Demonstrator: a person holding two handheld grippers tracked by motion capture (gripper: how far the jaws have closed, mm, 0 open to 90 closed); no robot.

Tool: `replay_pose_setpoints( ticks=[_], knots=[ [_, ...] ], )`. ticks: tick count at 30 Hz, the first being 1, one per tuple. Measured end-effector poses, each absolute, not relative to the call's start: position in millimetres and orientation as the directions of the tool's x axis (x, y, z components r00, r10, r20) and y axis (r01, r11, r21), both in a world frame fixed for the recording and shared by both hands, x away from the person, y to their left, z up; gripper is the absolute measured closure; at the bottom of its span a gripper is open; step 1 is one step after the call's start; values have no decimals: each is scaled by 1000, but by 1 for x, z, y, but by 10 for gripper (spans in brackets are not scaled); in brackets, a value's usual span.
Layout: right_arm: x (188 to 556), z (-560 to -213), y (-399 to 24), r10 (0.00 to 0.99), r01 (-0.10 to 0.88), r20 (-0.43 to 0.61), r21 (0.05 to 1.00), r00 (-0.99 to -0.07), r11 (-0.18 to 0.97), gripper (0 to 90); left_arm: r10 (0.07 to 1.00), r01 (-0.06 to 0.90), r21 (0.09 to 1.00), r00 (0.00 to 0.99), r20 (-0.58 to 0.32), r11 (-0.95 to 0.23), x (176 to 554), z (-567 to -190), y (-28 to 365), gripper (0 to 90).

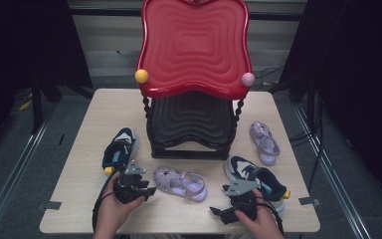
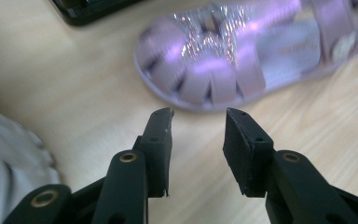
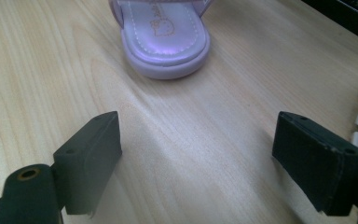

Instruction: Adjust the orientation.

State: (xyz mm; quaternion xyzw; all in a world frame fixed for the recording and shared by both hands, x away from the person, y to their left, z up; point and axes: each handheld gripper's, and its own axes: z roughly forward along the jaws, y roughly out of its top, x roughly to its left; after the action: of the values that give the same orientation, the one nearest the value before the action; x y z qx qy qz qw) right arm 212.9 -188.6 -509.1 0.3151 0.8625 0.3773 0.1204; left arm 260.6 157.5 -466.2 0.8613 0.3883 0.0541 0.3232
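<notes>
A pale wood-grain tabletop (image 1: 89,149) is standing on a grey floor, with dark curtains hanging on both sides of the room. At the near edge, the person's left hand (image 1: 113,209) is holding the left gripper (image 1: 146,190) low over the wood, its jaws pointing toward the toe of a glittery lilac sandal (image 1: 180,182) lying just beyond them. In the left gripper view those jaws are standing narrowly apart with only bare tabletop between them, and the sandal (image 2: 242,51) is lying just ahead, untouched. The right hand (image 1: 263,221) is gripping the right gripper (image 1: 218,211) near the front right corner, its jaws spread wide over bare wood and aiming at the heel (image 3: 165,39) of the same sandal. A dark sneaker (image 1: 120,149) is lying beside the left hand, another sneaker (image 1: 256,180) beside the right. Farther back, a second lilac sandal (image 1: 264,142) is resting near a black and red two-tier rack (image 1: 194,50).
</notes>
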Motion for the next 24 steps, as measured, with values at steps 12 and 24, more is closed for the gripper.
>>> replay_pose_setpoints(
  ticks=[12, 24],
  knots=[
    [213, -509, -189, 634, 452, 29, 727, -773, 517, 148, 744, 629, 626, 658, -113, -461, 281, -476, 144, 585],
    [213, -509, -189, 634, 451, 29, 727, -773, 517, 149, 790, 649, 658, 599, -132, -383, 299, -481, 141, 584]
  ],
)
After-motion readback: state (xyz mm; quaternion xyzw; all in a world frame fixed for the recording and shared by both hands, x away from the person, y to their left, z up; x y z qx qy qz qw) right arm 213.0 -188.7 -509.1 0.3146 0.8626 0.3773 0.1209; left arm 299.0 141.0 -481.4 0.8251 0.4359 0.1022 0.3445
